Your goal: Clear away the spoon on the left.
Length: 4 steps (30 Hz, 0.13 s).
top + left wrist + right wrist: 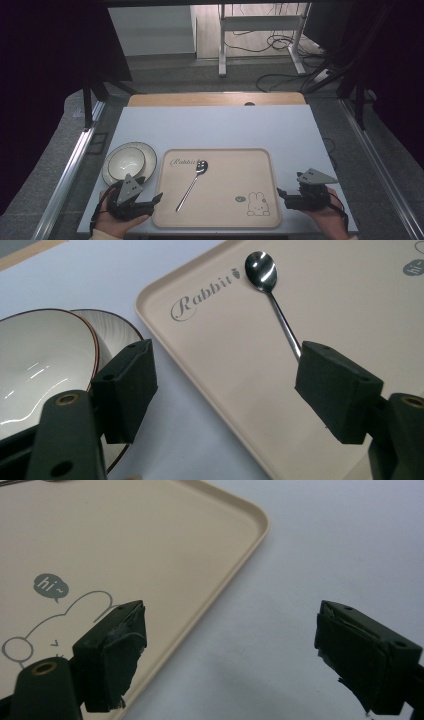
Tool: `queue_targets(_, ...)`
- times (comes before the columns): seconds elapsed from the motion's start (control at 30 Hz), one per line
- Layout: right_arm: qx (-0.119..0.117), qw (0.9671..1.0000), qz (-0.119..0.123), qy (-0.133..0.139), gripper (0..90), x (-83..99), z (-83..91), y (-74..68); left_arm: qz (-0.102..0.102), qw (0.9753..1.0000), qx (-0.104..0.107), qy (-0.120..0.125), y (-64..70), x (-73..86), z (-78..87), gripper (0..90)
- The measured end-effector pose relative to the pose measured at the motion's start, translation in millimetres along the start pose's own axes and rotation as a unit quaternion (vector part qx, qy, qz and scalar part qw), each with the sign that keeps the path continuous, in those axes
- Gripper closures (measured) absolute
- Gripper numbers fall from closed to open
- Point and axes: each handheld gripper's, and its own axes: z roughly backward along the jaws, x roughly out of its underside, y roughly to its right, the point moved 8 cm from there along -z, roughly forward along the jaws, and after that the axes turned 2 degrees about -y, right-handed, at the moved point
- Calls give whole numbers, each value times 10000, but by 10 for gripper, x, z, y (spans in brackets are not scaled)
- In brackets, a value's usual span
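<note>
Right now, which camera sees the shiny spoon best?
The left gripper view: the spoon looks big, its bowl shiny, its handle running behind one claw pad. The high view shows the whole spoon, small, on the tray. The right gripper view catches tray and bunny drawing.

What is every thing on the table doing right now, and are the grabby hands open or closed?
Spoon: lying flat on the tray, untouched.
Tray: flat on the table, holding one spoon.
Bowl: upright on the plate, empty.
Plate: under the bowl, left of the tray.
Left gripper: open, holding nothing.
Right gripper: open, holding nothing.
</note>
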Motion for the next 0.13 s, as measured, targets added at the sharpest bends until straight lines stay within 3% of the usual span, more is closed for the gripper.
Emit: queue_targets(0.13,6,10000,-11,6,134,2,-6,5,-7,10000,14,-5,1,-5,-11,243)
